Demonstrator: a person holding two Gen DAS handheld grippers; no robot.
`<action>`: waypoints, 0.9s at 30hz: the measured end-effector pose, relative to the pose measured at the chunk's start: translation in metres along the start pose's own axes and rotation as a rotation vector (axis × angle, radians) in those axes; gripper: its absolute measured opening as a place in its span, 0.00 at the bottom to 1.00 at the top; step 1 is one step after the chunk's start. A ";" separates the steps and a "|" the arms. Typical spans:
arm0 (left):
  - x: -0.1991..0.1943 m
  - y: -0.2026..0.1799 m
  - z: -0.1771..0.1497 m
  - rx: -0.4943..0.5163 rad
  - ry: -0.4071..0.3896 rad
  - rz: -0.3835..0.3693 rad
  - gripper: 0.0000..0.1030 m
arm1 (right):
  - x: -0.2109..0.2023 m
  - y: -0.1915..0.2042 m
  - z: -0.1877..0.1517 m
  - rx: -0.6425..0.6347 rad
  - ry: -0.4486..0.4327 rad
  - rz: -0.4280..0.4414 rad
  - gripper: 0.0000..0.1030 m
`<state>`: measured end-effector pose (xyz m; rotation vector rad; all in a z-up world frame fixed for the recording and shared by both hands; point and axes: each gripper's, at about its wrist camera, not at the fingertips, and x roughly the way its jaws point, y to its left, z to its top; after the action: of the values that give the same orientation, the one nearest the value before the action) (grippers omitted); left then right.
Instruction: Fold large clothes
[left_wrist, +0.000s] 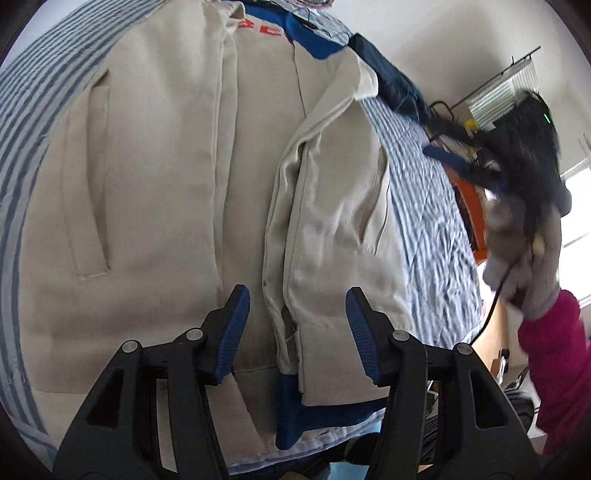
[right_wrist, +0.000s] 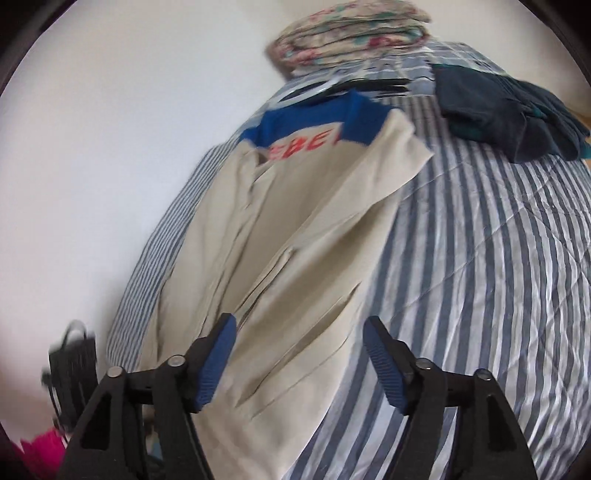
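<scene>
A beige jacket (left_wrist: 177, 177) with blue shoulders and red lettering lies flat on the striped bed; one front panel is folded over its middle. It also shows in the right wrist view (right_wrist: 295, 240). My left gripper (left_wrist: 297, 325) is open and empty, just above the jacket's hem by the front opening. My right gripper (right_wrist: 299, 354) is open and empty, held above the jacket's lower edge. The right gripper also appears in the left wrist view (left_wrist: 458, 162), blurred, raised over the bed's right side in a gloved hand.
The blue-and-white striped bedspread (right_wrist: 480, 258) covers the bed. A folded dark blue garment (right_wrist: 491, 107) lies at the far right. A folded floral blanket (right_wrist: 351, 33) and hangers (right_wrist: 343, 86) lie beyond the jacket's collar. A white wall (right_wrist: 129, 129) is on the left.
</scene>
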<state>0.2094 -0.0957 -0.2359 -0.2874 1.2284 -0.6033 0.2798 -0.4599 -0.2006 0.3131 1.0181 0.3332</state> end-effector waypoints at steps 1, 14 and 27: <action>0.004 -0.002 -0.001 0.013 0.005 0.011 0.54 | 0.006 -0.012 0.010 0.035 -0.010 0.000 0.73; 0.019 -0.017 -0.003 0.079 0.026 -0.002 0.37 | 0.083 -0.121 0.104 0.440 -0.176 0.107 0.73; 0.012 -0.031 -0.020 0.109 0.017 -0.051 0.30 | 0.116 -0.004 0.185 0.070 -0.039 -0.049 0.06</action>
<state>0.1841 -0.1251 -0.2361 -0.2229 1.2031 -0.7155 0.4970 -0.4338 -0.2017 0.3562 0.9986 0.2466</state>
